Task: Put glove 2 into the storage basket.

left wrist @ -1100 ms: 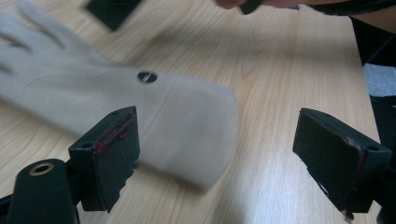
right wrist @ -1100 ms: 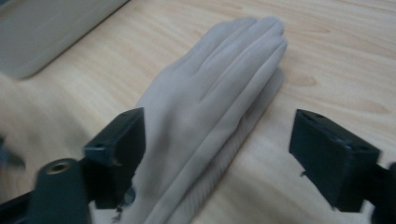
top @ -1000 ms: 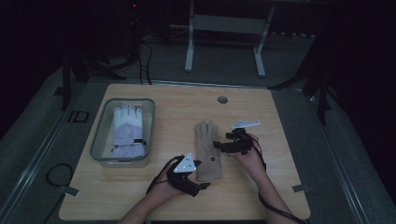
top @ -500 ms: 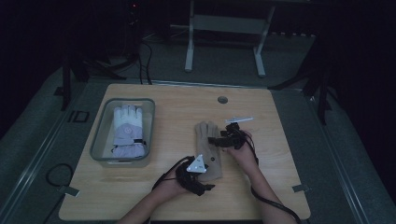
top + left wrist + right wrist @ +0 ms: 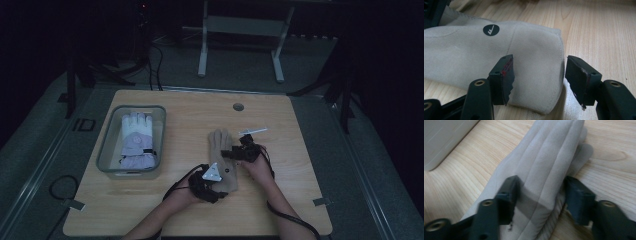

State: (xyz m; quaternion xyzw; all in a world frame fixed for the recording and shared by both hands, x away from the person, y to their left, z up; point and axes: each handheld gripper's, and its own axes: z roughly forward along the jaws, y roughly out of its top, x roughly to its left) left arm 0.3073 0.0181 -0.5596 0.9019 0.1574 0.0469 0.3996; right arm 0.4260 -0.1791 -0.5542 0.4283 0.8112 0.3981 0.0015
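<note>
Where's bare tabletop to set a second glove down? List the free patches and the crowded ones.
Free: the far strip around the grommet hole, the right side beyond the right gripper, the near-left corner below the bin. Crowded: the middle, where both grippers straddle the tan glove.

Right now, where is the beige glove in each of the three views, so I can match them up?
High view: the beige glove lies flat mid-table, fingers pointing away.
Left gripper view: its cuff end, with a round black logo, fills the left and centre, a corner between the jaws.
Right gripper view: its fingers run up the centre, between the jaws.
Shared landmark: the wooden tabletop.
</note>
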